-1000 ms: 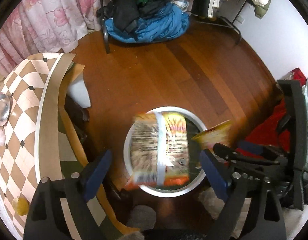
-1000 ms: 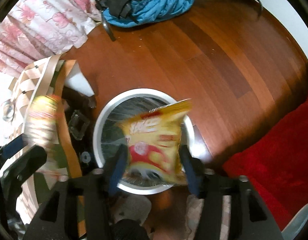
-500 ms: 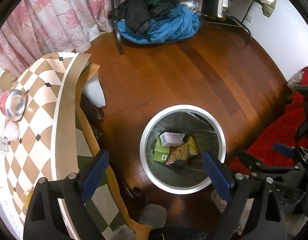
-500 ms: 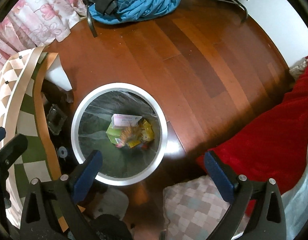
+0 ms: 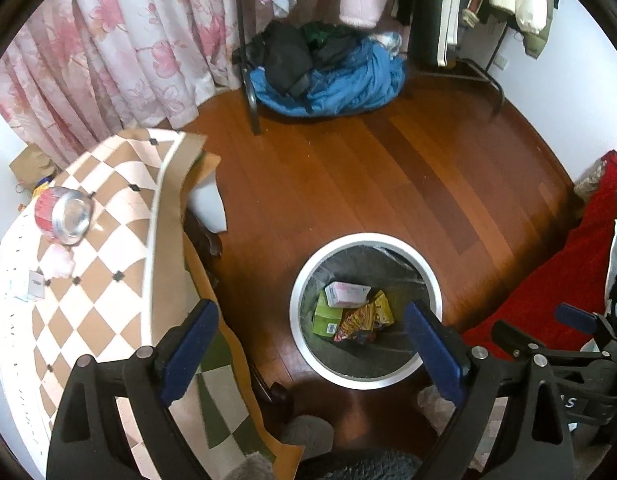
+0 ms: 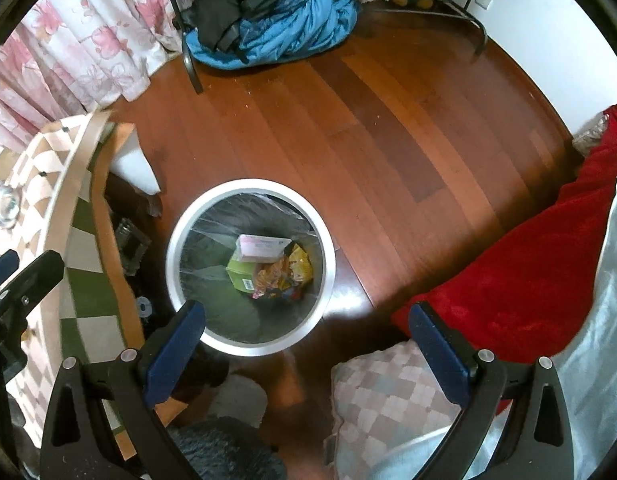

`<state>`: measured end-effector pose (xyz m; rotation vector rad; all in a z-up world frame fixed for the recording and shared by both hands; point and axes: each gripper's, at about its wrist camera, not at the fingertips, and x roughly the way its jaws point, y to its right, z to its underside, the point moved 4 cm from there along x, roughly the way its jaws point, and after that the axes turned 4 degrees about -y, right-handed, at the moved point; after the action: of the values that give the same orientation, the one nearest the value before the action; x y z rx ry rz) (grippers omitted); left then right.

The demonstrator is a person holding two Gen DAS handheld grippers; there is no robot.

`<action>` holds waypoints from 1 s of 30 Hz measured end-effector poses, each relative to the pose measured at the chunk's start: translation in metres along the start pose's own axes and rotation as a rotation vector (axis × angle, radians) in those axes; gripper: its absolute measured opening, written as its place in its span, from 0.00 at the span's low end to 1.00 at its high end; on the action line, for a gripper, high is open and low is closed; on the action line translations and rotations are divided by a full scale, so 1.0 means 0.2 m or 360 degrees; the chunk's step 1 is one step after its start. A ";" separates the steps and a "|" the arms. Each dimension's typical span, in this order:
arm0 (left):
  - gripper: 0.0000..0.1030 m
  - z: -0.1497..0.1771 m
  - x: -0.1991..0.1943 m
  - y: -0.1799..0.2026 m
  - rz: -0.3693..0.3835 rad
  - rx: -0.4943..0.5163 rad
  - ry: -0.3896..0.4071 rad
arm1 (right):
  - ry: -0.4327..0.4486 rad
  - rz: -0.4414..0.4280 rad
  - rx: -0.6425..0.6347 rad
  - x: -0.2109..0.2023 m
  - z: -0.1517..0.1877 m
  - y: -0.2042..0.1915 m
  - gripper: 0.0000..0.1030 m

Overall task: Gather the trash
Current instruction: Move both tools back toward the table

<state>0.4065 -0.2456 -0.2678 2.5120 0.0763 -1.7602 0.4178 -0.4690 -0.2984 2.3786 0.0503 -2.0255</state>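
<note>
Trash bin (image 5: 430,276) on the floor holds a pink box (image 5: 346,294) and snack wrappers (image 5: 364,318); we've got both left tongs (image 5: 308,346) and right tongs (image 6: 308,344) spread wide above it, gripping nothing.

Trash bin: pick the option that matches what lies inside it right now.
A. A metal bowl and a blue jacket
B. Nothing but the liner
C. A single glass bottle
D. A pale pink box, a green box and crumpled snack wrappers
D. Inside the trash bin, a pale pink box rests on a green box, with crumpled snack wrappers beside them; the left wrist view shows the same pile.
</note>
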 end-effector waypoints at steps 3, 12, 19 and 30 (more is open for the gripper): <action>0.93 0.01 -0.12 -0.04 -0.0007 -0.0032 0.0058 | 0.0055 -0.0050 0.0017 -0.13 0.02 -0.02 1.00; 0.93 0.12 -0.47 -0.53 -0.0111 -0.0267 0.0210 | 0.0227 -0.0316 -0.0120 -0.54 0.06 -0.40 1.00; 0.93 0.25 -0.56 -1.22 -0.0313 -0.0609 0.0194 | 0.0196 -0.0405 -0.0544 -0.58 0.01 -1.18 1.00; 0.91 0.43 -0.07 -2.17 -0.0107 -0.1403 -0.0103 | -0.0037 -0.0138 -0.1259 -0.10 -0.28 -2.49 1.00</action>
<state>0.2847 0.1781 -0.2980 1.8130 0.7527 -1.3738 0.4514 0.0305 -0.2652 1.8571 0.7980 -1.6143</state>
